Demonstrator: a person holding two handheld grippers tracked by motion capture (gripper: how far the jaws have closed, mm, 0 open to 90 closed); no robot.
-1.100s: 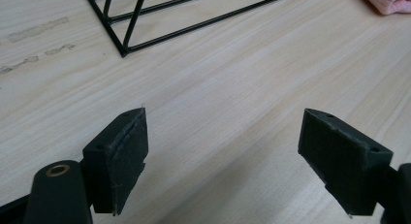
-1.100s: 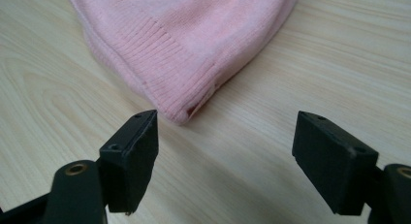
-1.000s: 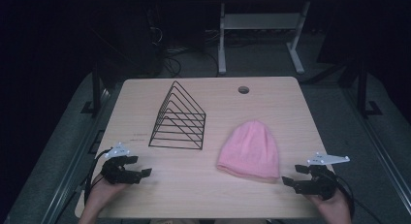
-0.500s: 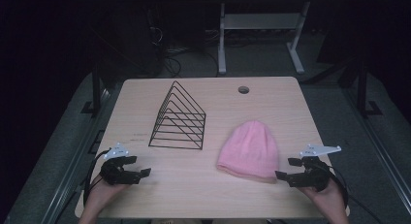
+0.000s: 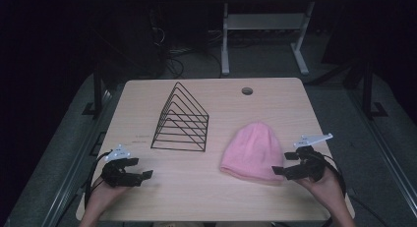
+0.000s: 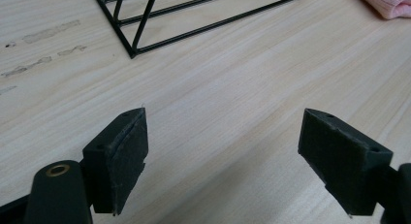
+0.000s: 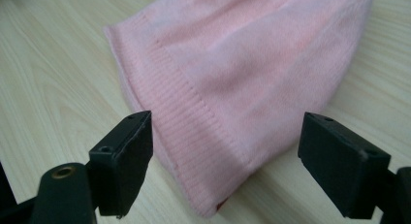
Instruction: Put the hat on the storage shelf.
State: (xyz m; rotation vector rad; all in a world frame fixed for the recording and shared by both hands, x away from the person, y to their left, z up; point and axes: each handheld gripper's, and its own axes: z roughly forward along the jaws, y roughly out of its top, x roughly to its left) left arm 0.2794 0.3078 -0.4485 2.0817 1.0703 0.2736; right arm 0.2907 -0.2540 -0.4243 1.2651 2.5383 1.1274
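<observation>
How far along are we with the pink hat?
Nothing looks done: the pink hat lies flat on the table, beside the wire rack. In hand: the right gripper, open, frames its ribbed brim. Left: grasping it. The left gripper waits open over bare wood.

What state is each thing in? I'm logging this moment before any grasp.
Pink beanie: lying flat on the table, ungripped.
Wire rack: upright, empty.
Right gripper: open, jaws either side of the beanie's ribbed hem.
Left gripper: open over bare table.
</observation>
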